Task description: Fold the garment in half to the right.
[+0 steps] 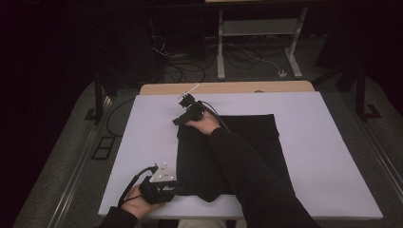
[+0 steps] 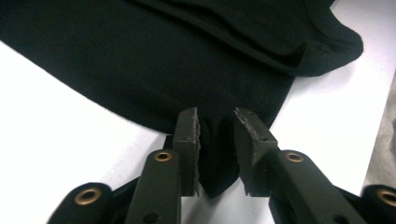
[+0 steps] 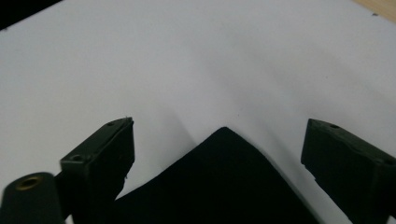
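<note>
Left gripper (image 2: 217, 140) apparently pinching the black cloth's (image 2: 154, 60) edge, right gripper (image 3: 217, 154) spread over its half-hidden corner.

The high camera sits above my side, looking forward and down over the whole counter (image 1: 332, 156); each camera on a hand-held gripper looks along my jaws from very close, low over the white surface; all three share the black cloth (image 1: 256, 137).
</note>
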A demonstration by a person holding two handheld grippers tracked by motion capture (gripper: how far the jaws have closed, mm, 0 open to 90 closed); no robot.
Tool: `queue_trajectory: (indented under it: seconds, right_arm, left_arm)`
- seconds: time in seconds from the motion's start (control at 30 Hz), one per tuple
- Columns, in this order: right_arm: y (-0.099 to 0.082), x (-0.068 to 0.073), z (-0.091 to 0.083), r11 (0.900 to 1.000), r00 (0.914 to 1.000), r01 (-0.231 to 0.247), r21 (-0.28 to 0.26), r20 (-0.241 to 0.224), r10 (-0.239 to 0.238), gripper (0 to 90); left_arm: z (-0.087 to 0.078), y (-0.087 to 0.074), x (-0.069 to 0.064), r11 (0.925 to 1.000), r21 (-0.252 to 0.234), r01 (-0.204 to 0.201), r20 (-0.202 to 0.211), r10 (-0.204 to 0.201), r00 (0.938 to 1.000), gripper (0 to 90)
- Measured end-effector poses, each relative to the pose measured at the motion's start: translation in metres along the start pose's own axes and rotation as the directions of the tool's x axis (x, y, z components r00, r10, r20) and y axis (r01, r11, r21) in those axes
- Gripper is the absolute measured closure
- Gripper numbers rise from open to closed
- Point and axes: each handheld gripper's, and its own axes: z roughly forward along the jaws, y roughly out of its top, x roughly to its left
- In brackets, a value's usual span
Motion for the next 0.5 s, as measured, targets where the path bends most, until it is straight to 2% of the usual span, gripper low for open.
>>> queue_trajectory:
  seconds: [0.13,0.37,0.5]
  right_arm:
    - [-0.0019,-0.0003,0.0051,0.9999,0.9999,-0.014,0.003,0.006,0.014,17.1]
    - [-0.0024,0.0008,0.0065,0.9996,0.9989,-0.027,-0.01,0.037,0.028,45.2]
    - [-0.0025,0.0026,0.0065,1.0,0.9978,-0.005,-0.008,0.066,0.006,57.5]
  left_arm:
    - [0.0001,0.0016,0.0,1.0,-0.001,0.001,-0.015,-0.001,0.9999,78.6]
    - [0.0005,0.0037,0.0017,0.9999,-0.008,0.01,-0.008,-0.01,0.9999,83.3]
    - [0.0012,0.0056,0.0031,0.9998,-0.009,0.019,0.002,-0.019,0.9998,84.3]
